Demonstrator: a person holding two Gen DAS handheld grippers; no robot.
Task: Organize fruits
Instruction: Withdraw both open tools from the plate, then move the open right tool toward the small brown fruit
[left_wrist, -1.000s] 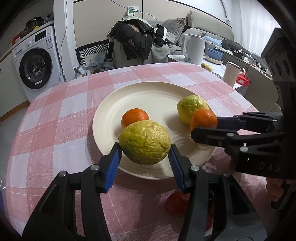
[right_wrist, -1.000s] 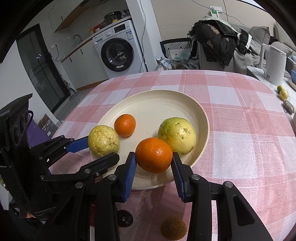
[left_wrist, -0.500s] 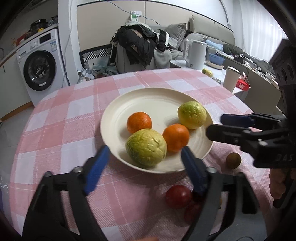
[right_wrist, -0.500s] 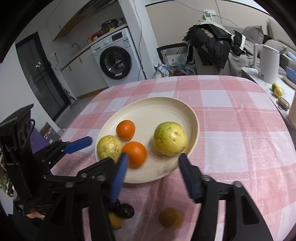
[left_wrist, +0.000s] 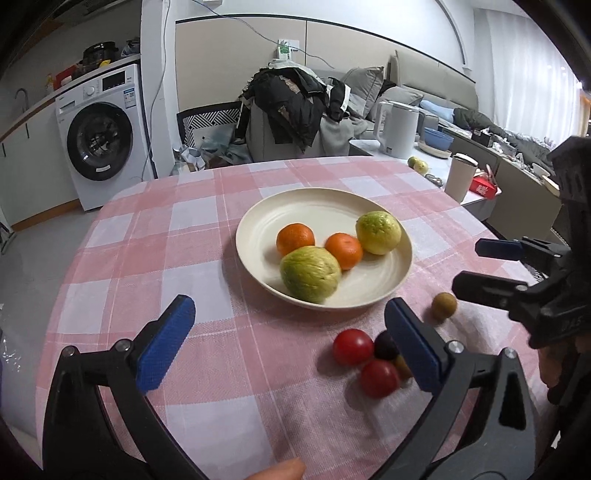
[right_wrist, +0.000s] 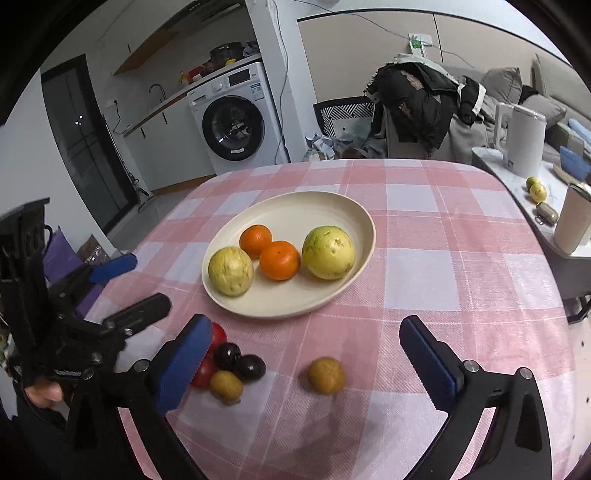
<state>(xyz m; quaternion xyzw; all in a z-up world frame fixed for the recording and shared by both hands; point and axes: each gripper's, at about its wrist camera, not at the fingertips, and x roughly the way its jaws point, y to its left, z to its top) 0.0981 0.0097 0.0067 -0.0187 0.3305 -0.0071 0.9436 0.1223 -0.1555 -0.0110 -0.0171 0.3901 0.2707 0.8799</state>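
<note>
A cream plate (left_wrist: 258, 218) on the pink checked cloth holds two oranges (left_wrist: 295, 239) and two guavas, the greener one (left_wrist: 310, 275) nearest me. Back from the plate's near rim, my left gripper (left_wrist: 288, 314) has its jaws opening wide with nothing between them. My right gripper (right_wrist: 306, 326) is likewise opening and empty, above the cloth in front of the plate (right_wrist: 354, 206). Loose on the cloth lie red tomatoes (left_wrist: 352, 347), dark plums (right_wrist: 227, 356) and a brown fruit (right_wrist: 327, 374). The right gripper (left_wrist: 472, 266) also shows at the right of the left wrist view.
A side table at the right carries a white kettle (right_wrist: 524, 142), a cup (right_wrist: 572, 219) and small lemons (right_wrist: 537, 191). Behind the table stand a chair piled with clothes (left_wrist: 291, 103) and a washing machine (left_wrist: 99, 140). A fingertip (left_wrist: 277, 470) shows at the bottom edge.
The left gripper let go of the green guava and the right let go of an orange, both left on the plate. Both grippers opened wide and drew back and up from it.
</note>
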